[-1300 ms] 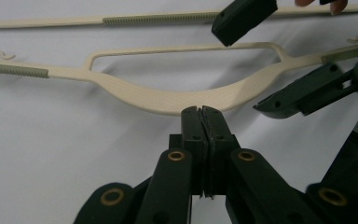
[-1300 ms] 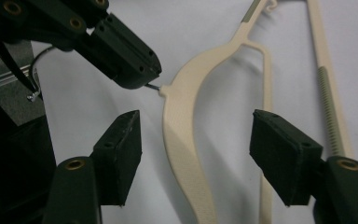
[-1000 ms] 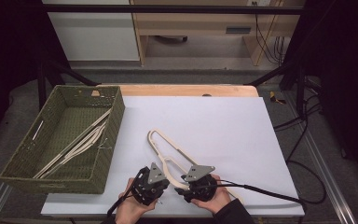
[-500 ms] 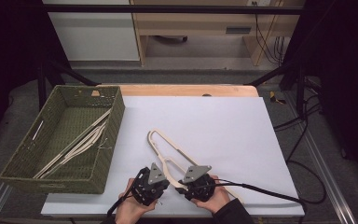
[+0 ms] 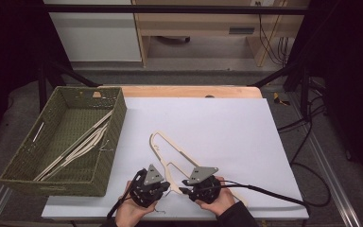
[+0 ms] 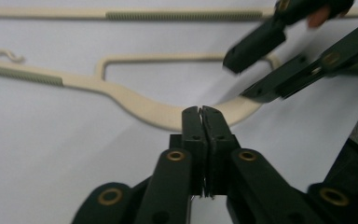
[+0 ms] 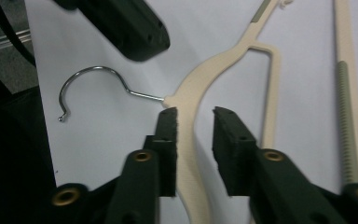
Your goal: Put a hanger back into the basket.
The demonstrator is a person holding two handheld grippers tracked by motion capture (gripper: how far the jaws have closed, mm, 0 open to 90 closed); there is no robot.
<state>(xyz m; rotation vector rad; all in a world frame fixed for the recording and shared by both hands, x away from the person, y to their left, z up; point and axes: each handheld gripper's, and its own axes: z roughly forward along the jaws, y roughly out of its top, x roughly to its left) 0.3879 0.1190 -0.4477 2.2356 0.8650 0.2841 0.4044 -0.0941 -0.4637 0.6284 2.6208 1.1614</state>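
From above, the cream hanger (image 5: 170, 153) lay near my table's (image 5: 246, 127) front edge, right of the green basket (image 5: 61, 142); my left gripper (image 6: 200, 114) sat closed before its neck, while my right gripper (image 7: 195, 122) straddled that neck, jaws parted, having just narrowed.

A cream hanger (image 5: 170, 153) with olive ribbed strips and a silver wire hook (image 7: 95, 88) lies on a white desk (image 5: 227, 132), beside an olive-green woven basket (image 5: 26, 177) of cream hangers, between two black grippers with brass-coloured rivets.
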